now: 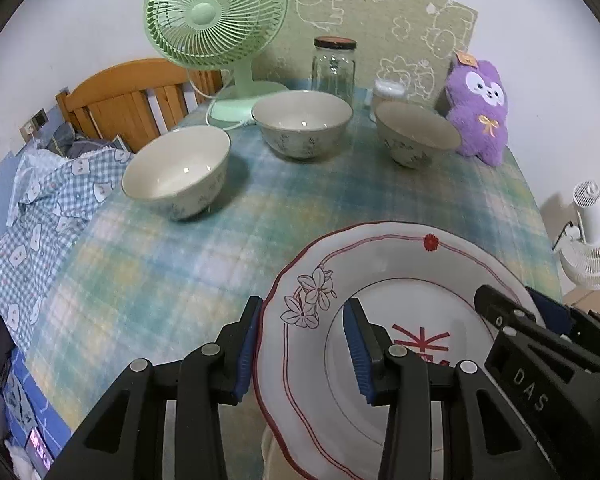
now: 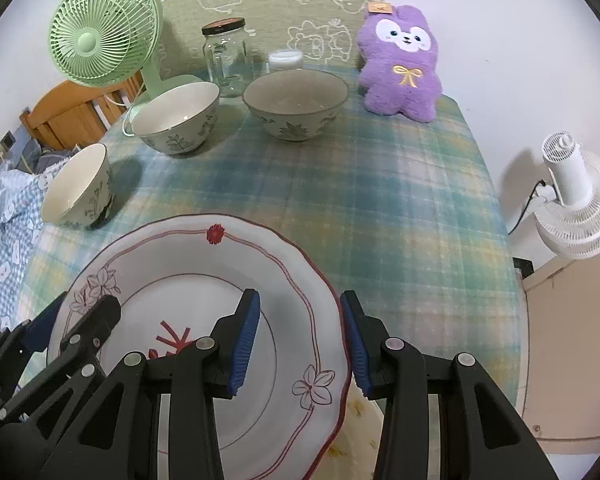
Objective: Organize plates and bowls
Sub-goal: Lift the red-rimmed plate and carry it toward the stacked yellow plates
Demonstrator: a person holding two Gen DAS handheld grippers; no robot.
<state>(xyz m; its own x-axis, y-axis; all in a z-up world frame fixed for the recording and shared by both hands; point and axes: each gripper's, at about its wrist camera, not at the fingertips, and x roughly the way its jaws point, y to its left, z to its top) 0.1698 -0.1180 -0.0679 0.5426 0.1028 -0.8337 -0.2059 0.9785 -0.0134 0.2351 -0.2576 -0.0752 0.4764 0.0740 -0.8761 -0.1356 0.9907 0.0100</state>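
White plate [image 1: 384,264], near edge cut off, sits between both spread claws: left claw [image 1: 306,354], right claw [image 2: 298,346], rim straddled, grip uncertain.

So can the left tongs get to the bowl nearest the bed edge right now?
Probably not yet: the left tongs sit open astride the plate rim, though open cloth lies before that bowl.

Worktop [image 2: 380,200] under plaid cloth
Three bowls [image 2: 296,106] before the green fan [image 2: 104,36] (jar [image 2: 225,56], purple plush [image 2: 400,64] to its right).
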